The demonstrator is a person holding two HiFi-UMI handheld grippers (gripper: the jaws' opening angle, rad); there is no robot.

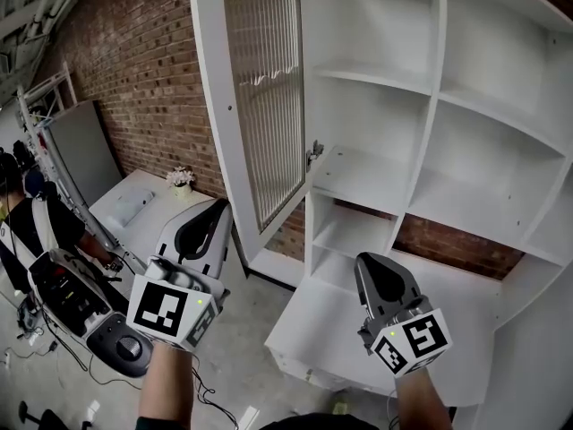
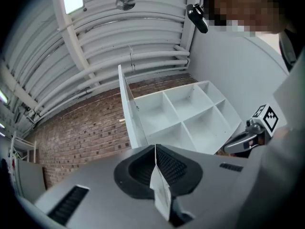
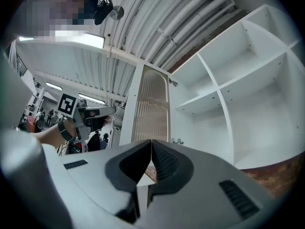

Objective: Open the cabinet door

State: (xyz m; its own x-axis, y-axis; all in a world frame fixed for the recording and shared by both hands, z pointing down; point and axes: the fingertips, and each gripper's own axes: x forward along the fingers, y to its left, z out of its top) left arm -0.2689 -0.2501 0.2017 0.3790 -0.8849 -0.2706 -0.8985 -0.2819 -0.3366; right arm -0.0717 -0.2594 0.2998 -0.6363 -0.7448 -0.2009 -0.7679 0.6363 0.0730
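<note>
The tall white cabinet (image 1: 439, 150) stands against a brick wall with its shelves bare. Its door (image 1: 264, 97), white-framed with a ribbed glass panel, is swung wide open to the left. My left gripper (image 1: 217, 211) is shut and holds nothing; it sits low, just left of the door's bottom edge and apart from it. My right gripper (image 1: 374, 262) is shut and empty in front of the lower shelves. In the left gripper view the jaws (image 2: 156, 149) meet below the door's edge (image 2: 126, 104). The right gripper view has its jaws (image 3: 151, 144) closed under the door (image 3: 151, 104).
A white table with a small flower pot (image 1: 182, 177) stands left of the cabinet by the brick wall (image 1: 134, 52). A grey panel (image 1: 85, 155) leans behind it. A person (image 1: 36, 222) and a cart of equipment (image 1: 81, 298) are at the far left, with cables on the floor.
</note>
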